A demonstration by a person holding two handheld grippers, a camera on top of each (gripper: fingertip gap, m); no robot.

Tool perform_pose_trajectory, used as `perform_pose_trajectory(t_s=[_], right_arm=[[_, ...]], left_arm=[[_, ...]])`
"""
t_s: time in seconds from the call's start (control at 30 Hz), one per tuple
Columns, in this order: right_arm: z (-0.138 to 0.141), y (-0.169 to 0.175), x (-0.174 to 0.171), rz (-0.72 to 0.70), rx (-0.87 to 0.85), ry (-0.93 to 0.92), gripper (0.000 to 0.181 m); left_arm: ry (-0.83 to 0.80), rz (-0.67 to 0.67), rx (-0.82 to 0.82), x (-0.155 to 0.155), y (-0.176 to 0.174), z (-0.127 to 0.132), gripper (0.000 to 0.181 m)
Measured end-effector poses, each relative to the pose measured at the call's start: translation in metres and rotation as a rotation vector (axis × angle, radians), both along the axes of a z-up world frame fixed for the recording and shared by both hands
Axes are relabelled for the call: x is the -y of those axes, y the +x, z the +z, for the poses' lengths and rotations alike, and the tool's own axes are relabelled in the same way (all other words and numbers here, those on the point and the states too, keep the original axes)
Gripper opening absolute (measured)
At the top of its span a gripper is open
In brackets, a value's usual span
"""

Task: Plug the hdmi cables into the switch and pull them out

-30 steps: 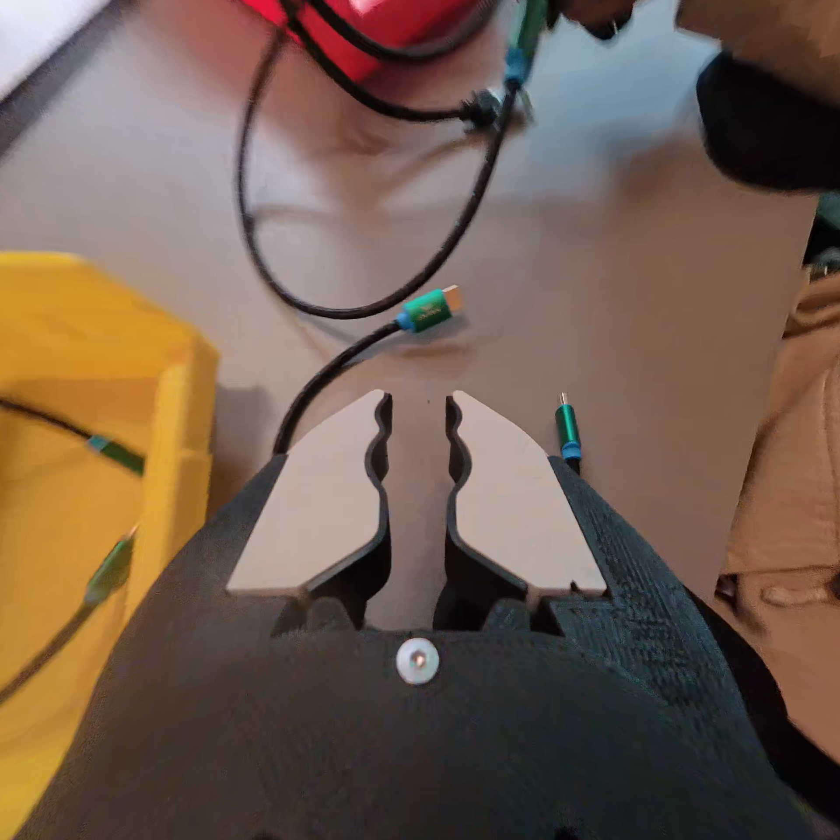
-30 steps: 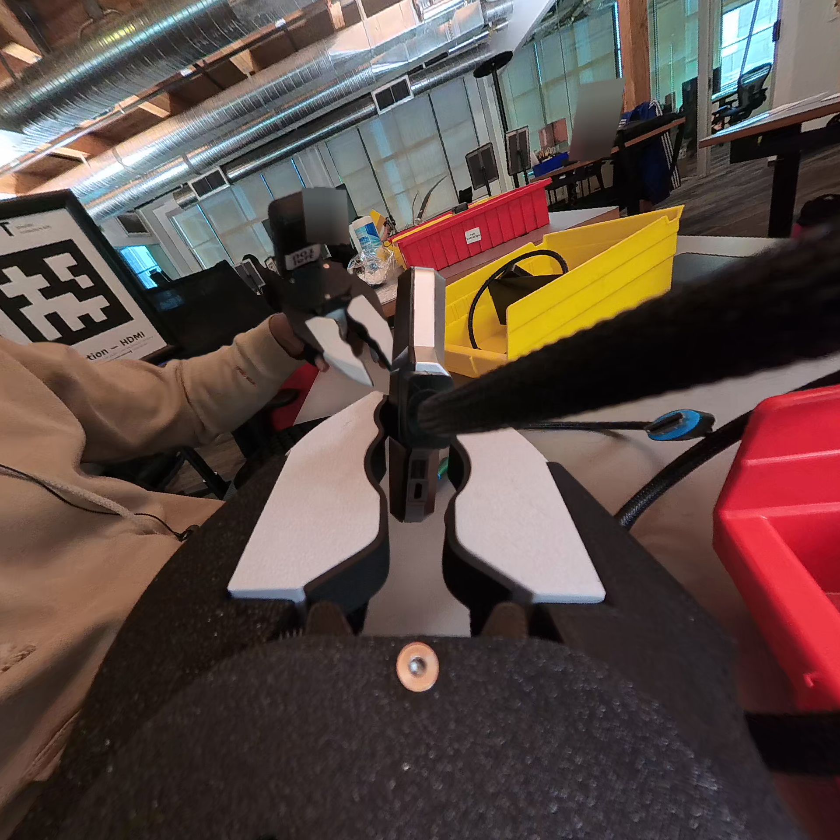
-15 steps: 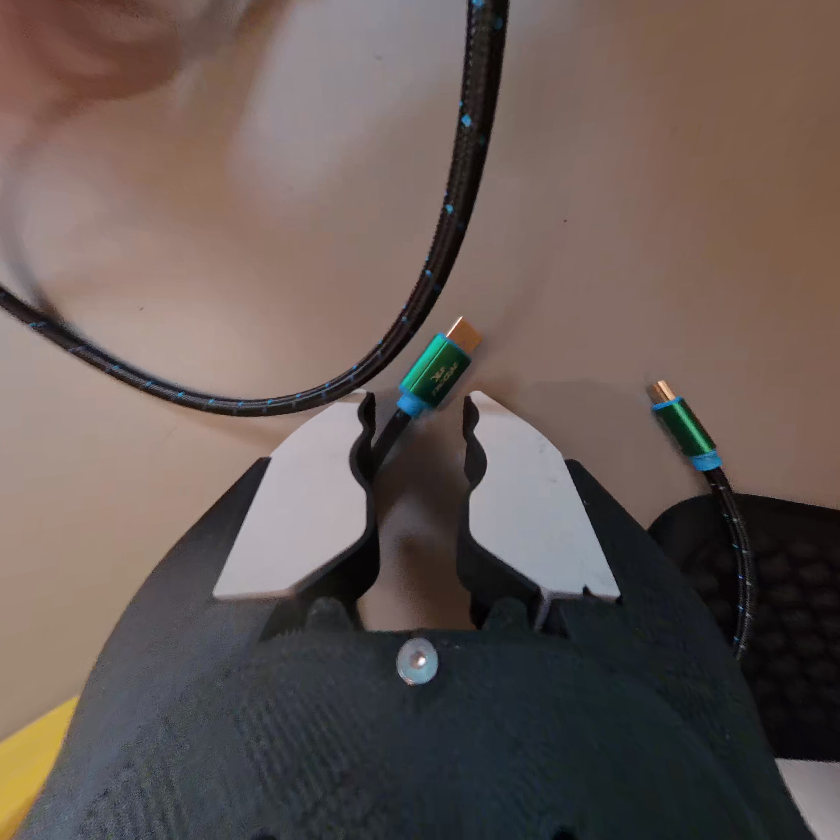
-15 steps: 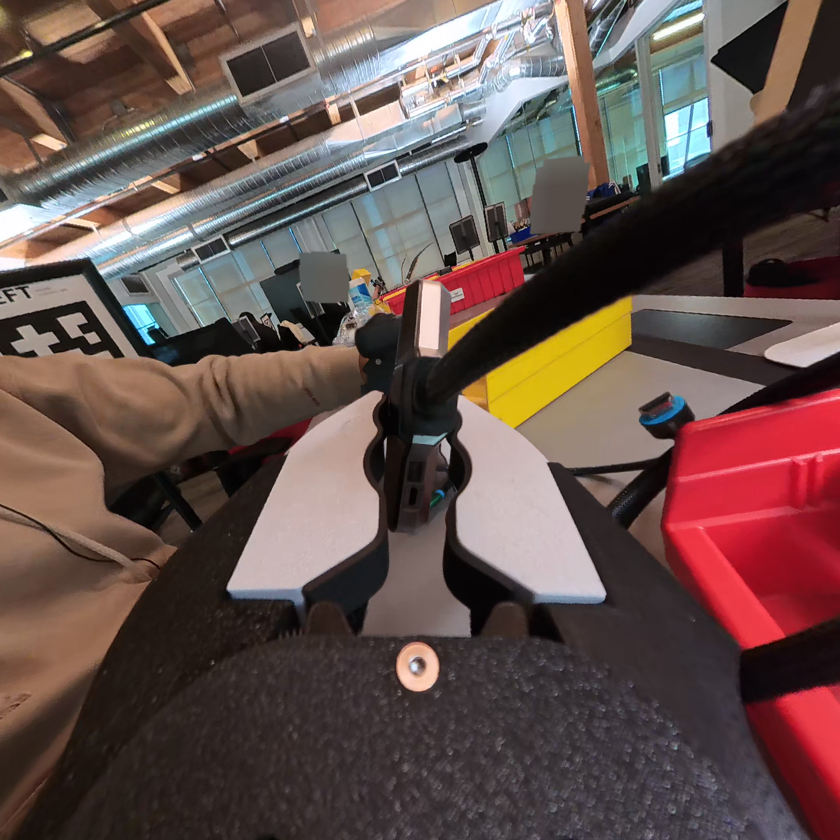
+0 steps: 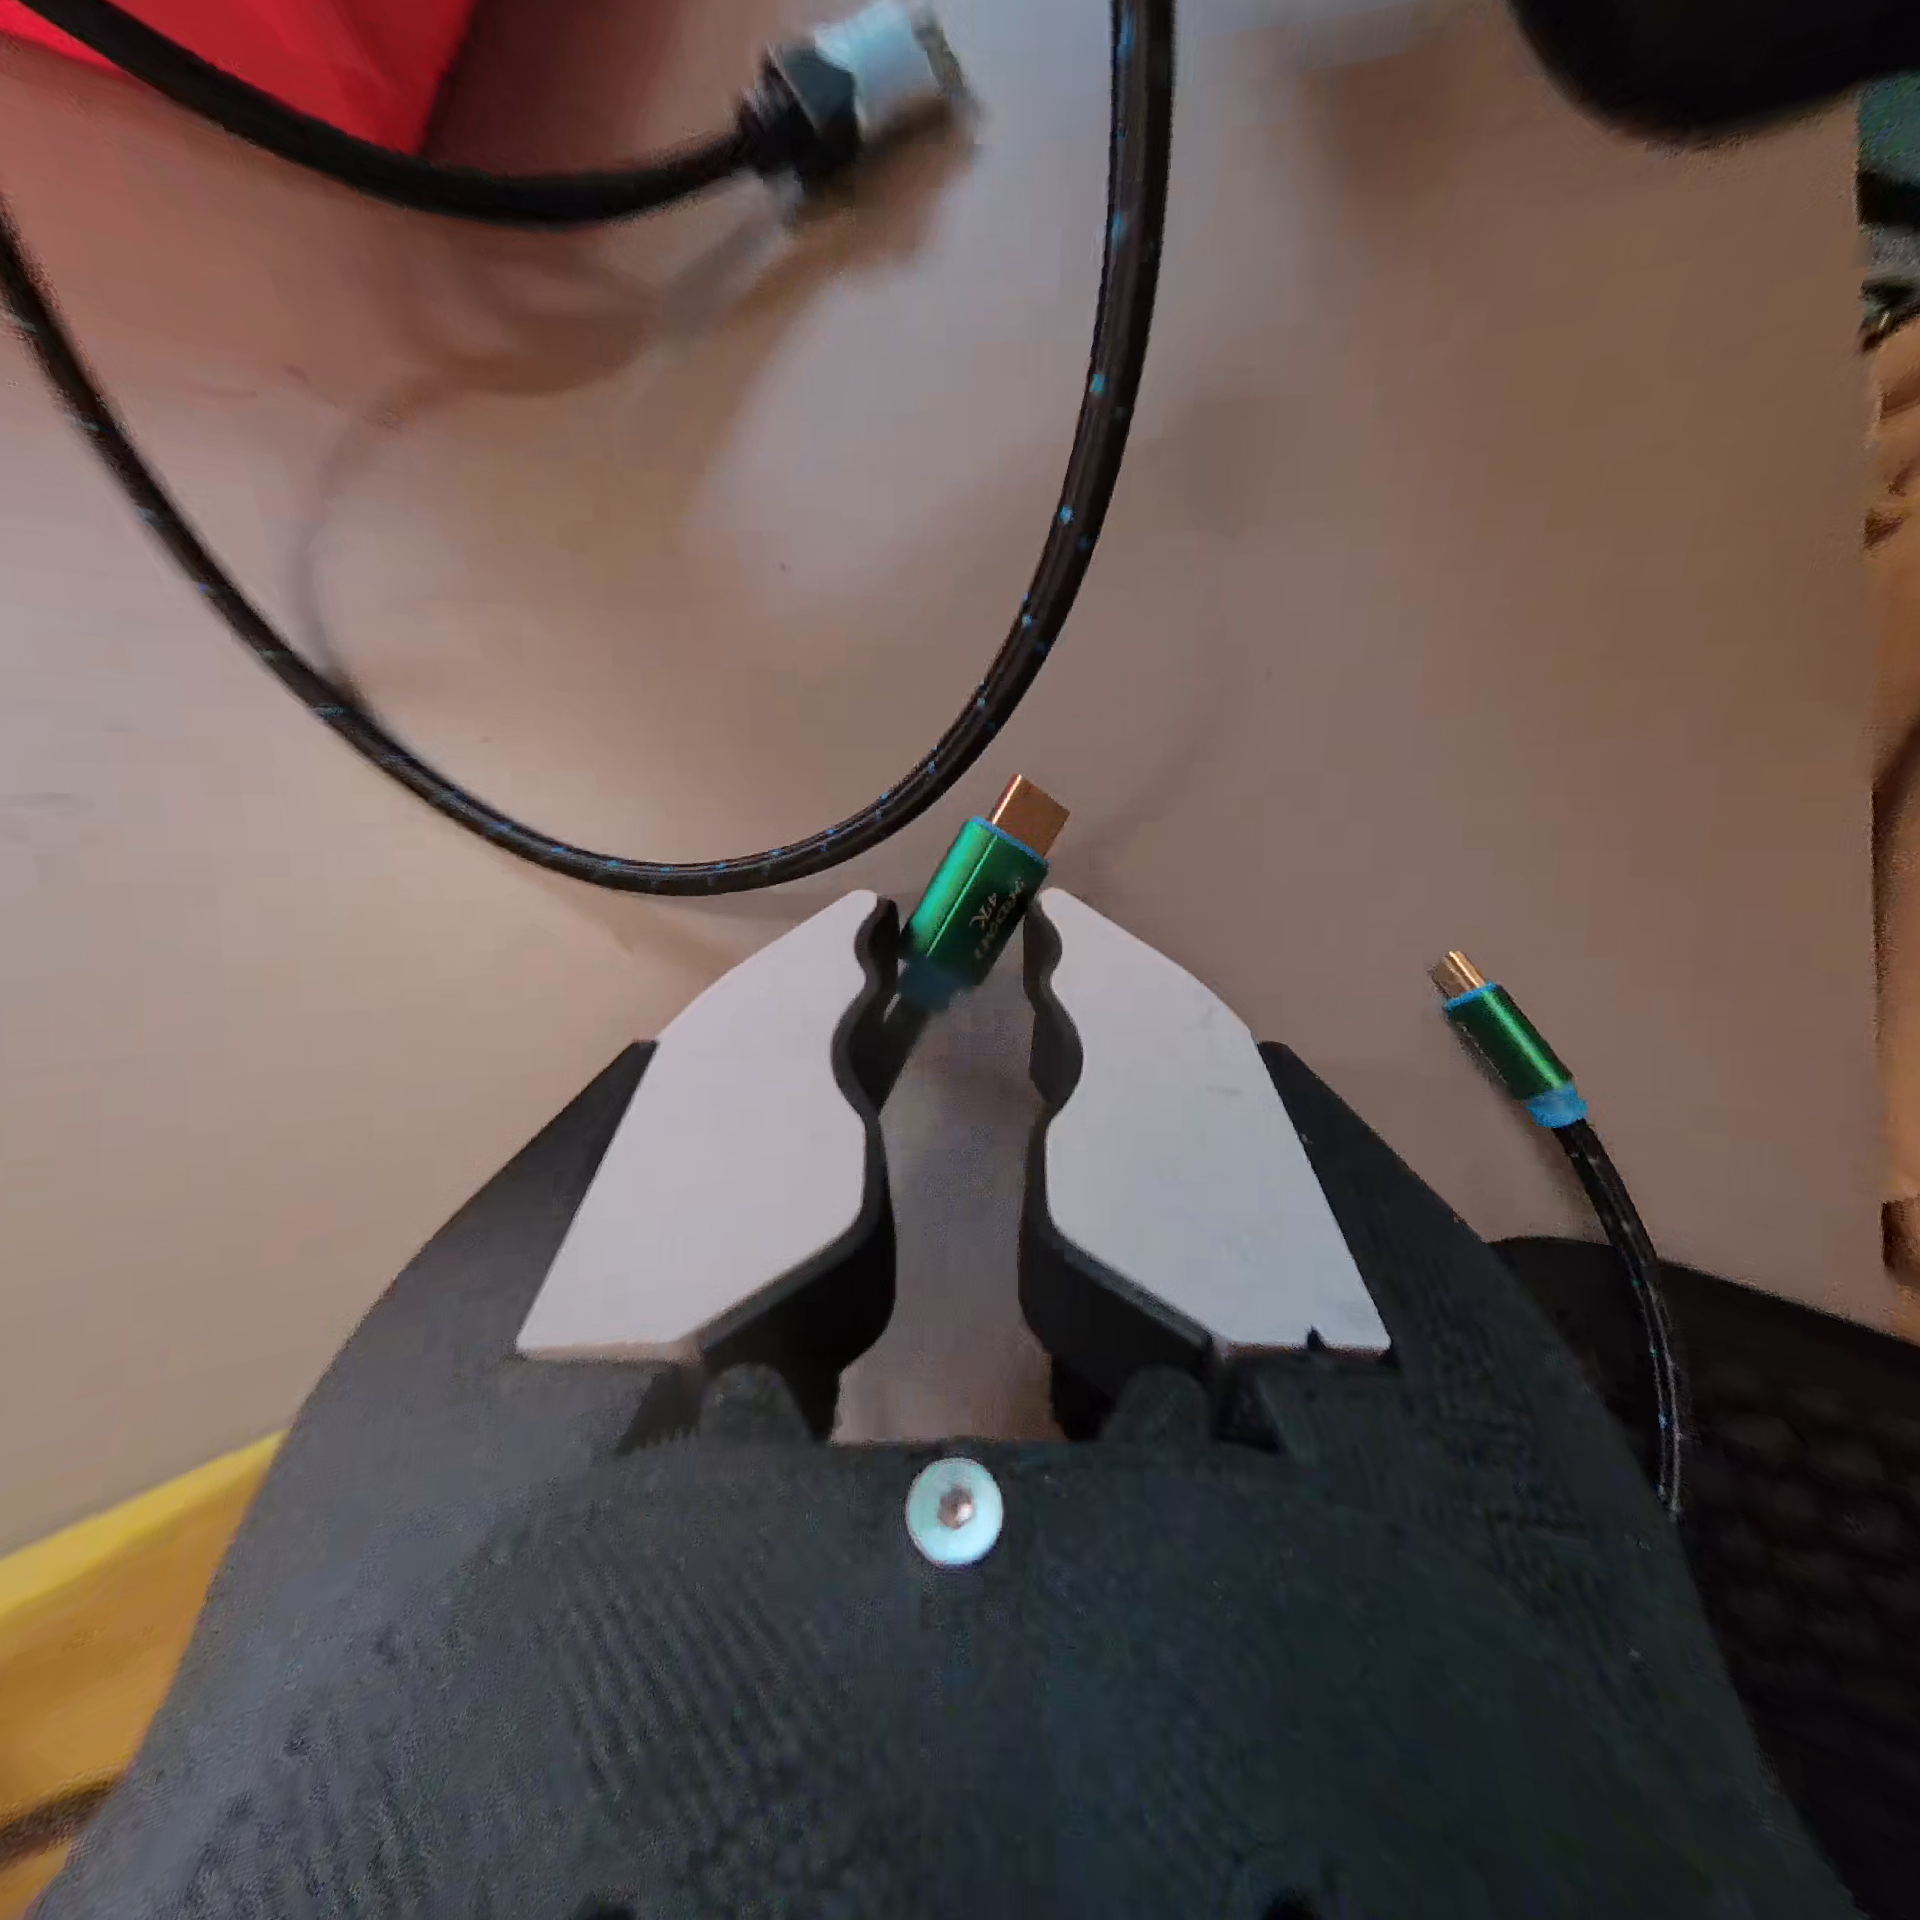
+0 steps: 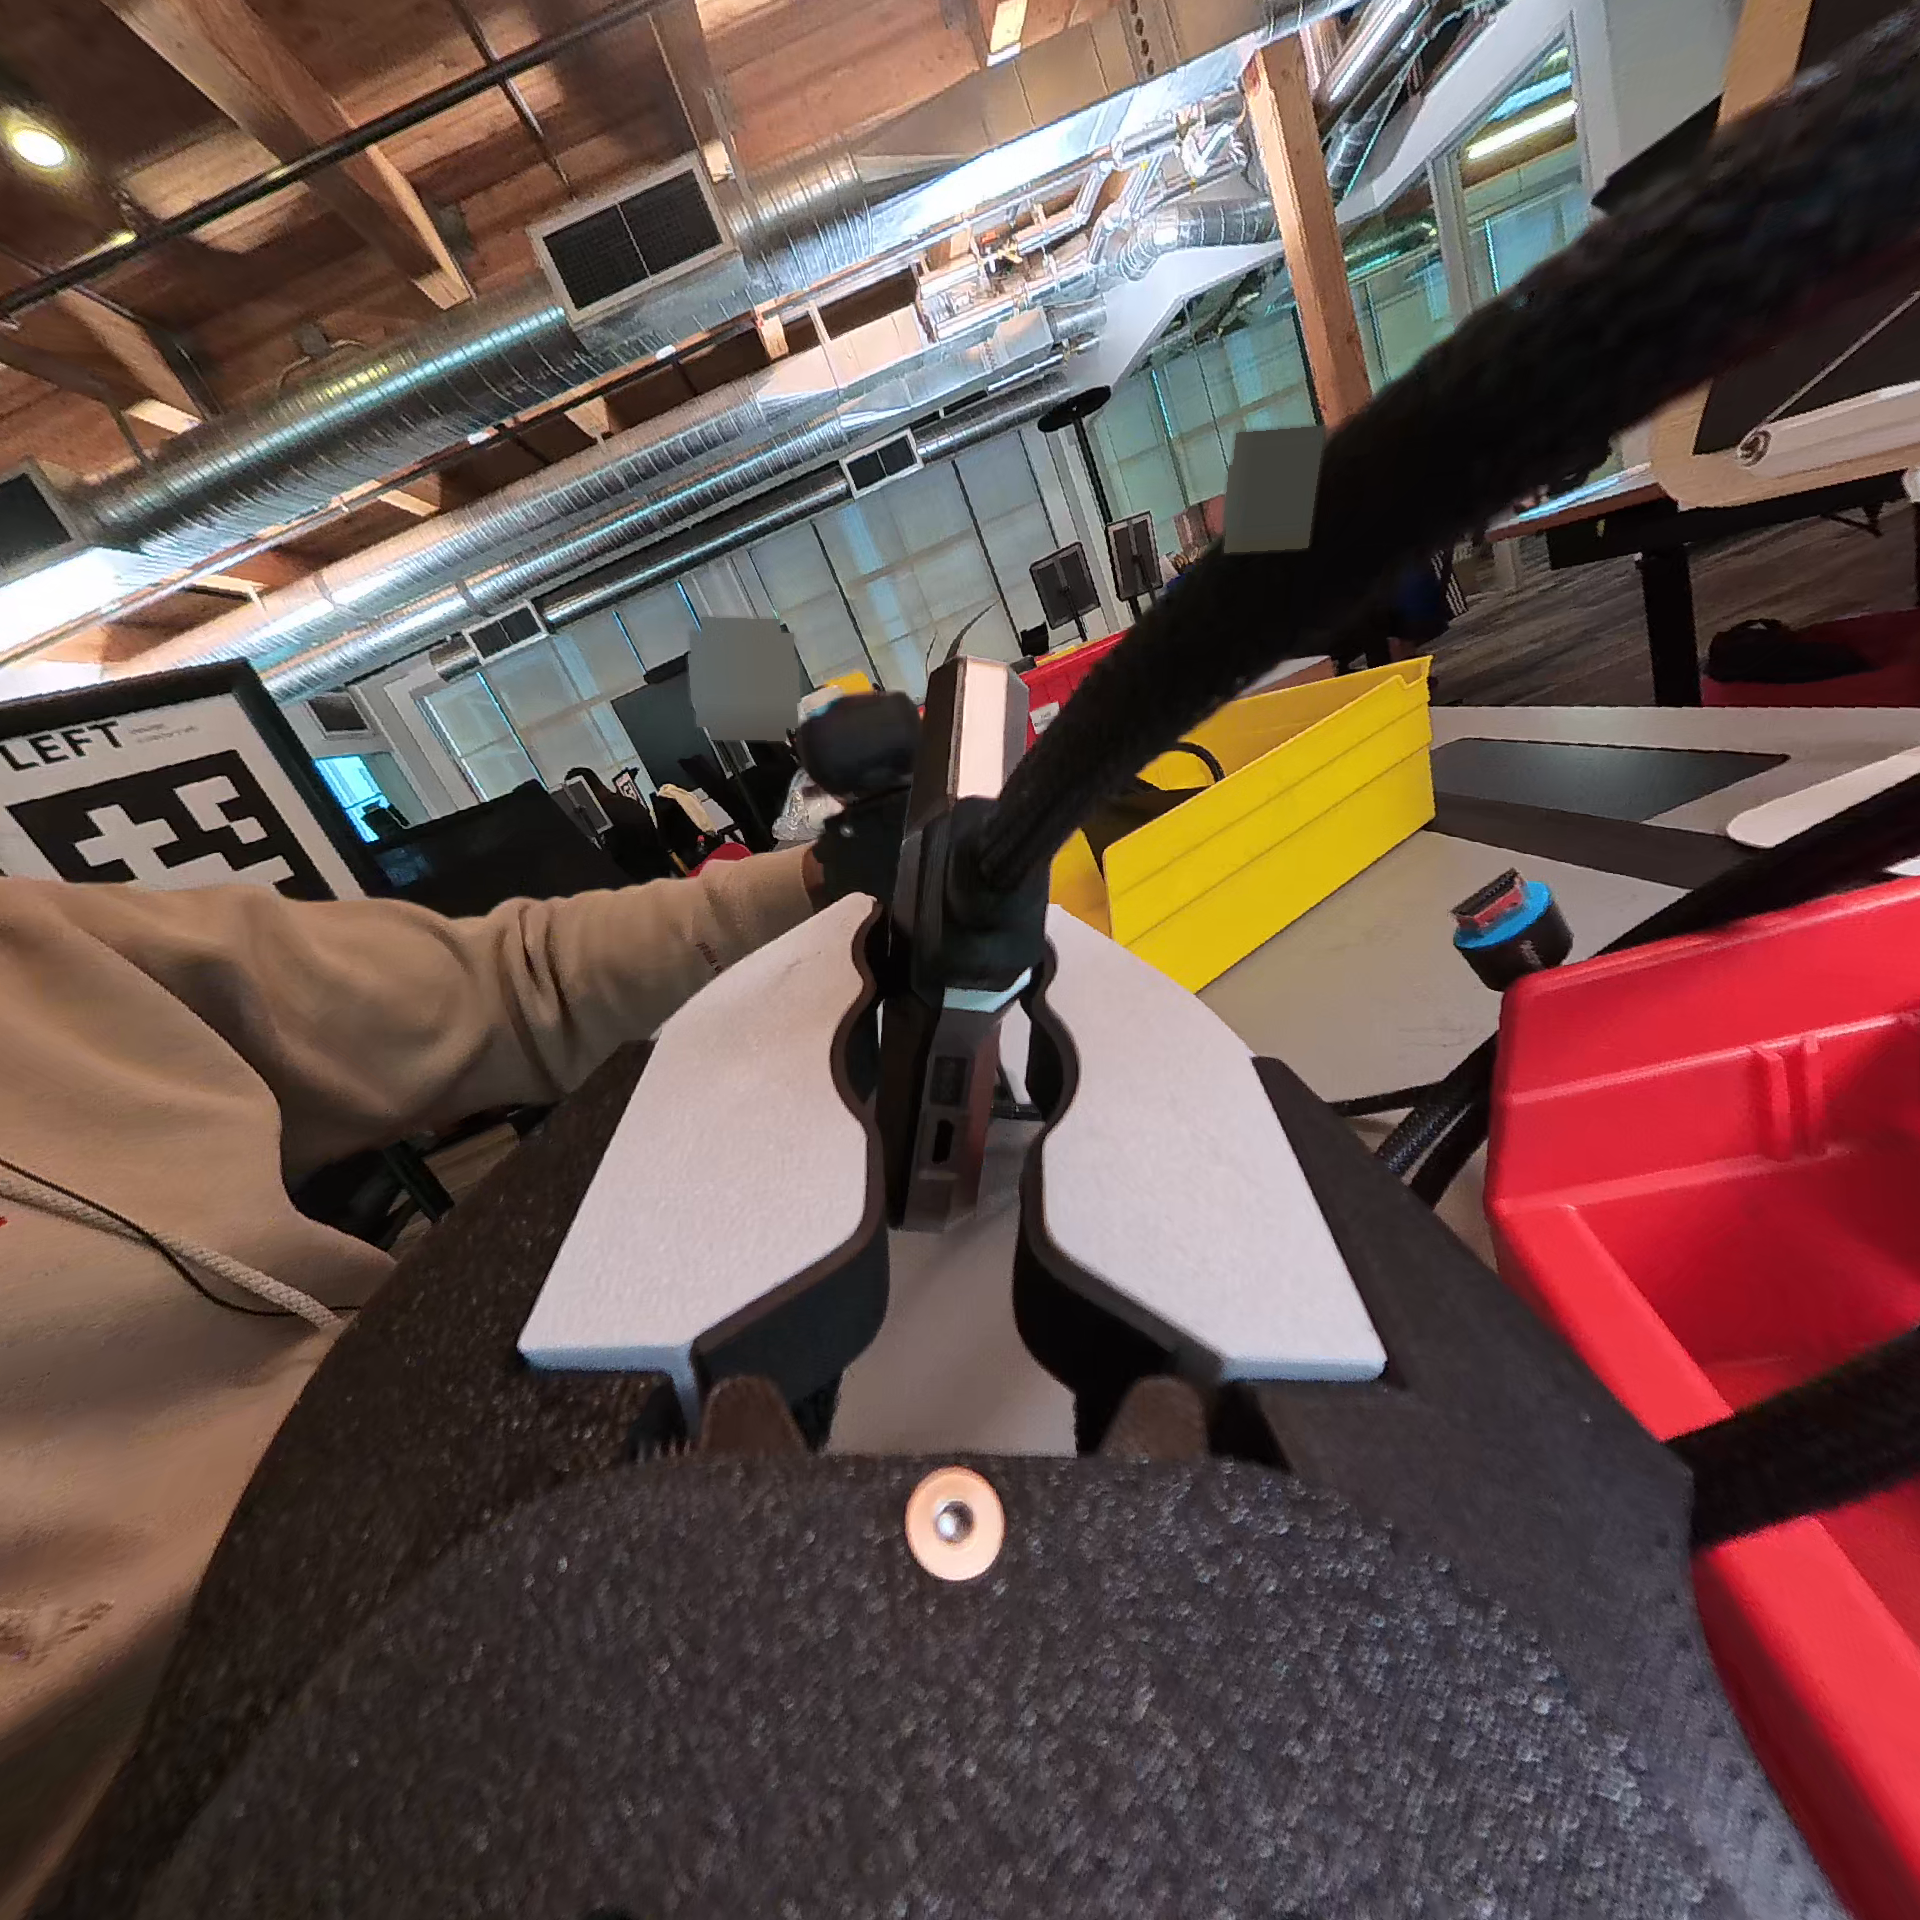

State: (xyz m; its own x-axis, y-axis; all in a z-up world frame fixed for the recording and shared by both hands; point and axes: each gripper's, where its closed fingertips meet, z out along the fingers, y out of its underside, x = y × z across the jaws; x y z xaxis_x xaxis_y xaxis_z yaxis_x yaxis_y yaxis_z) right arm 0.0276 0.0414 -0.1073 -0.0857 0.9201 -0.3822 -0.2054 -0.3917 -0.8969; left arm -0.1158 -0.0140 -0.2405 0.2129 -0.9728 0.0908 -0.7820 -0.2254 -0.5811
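Left wrist view: claw [image 5: 958, 920] pinches green plug [image 5: 977, 902]; bare table [image 5: 1455, 520] beyond.

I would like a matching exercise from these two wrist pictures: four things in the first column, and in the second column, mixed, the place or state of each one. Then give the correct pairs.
Things:
1. green plug
2. second green plug
3. switch
4. blue-collared plug

Places or states:
A. lies free on the table, to the right of the left gripper
B. lies beside the red bin
C. sits between the left gripper's fingertips
D. is clamped upright in the right gripper, with a thick black cable plugged in

Pairs: 1-C, 2-A, 3-D, 4-B
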Motion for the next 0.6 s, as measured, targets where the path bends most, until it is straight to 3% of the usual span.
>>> perform_pose_trajectory(t_s=[0.03,0.17,0.33,0.47,0.6], right_arm=[[0.001,0.0,-0.001,-0.003,-0.006,-0.005,0.024],[0.005,0.003,0.001,0.025,-0.038,-0.037,0.023],[-0.007,-0.006,0.023,0.155,0.075,-0.009,0.022],[-0.009,-0.013,0.028,0.165,0.08,-0.011,0.022],[-0.006,-0.014,0.02,0.123,0.028,-0.05,0.023]], left_arm=[[0.021,0.022,0.028,0.0,-0.001,0.011,0.023],[0.118,0.132,0.149,-0.002,-0.012,0.059,0.021],[0.144,0.235,0.295,0.001,-0.01,0.106,0.013],[0.111,0.238,0.38,0.002,0.017,0.119,0.012],[0.043,0.209,0.451,0.001,0.052,0.113,0.012]])
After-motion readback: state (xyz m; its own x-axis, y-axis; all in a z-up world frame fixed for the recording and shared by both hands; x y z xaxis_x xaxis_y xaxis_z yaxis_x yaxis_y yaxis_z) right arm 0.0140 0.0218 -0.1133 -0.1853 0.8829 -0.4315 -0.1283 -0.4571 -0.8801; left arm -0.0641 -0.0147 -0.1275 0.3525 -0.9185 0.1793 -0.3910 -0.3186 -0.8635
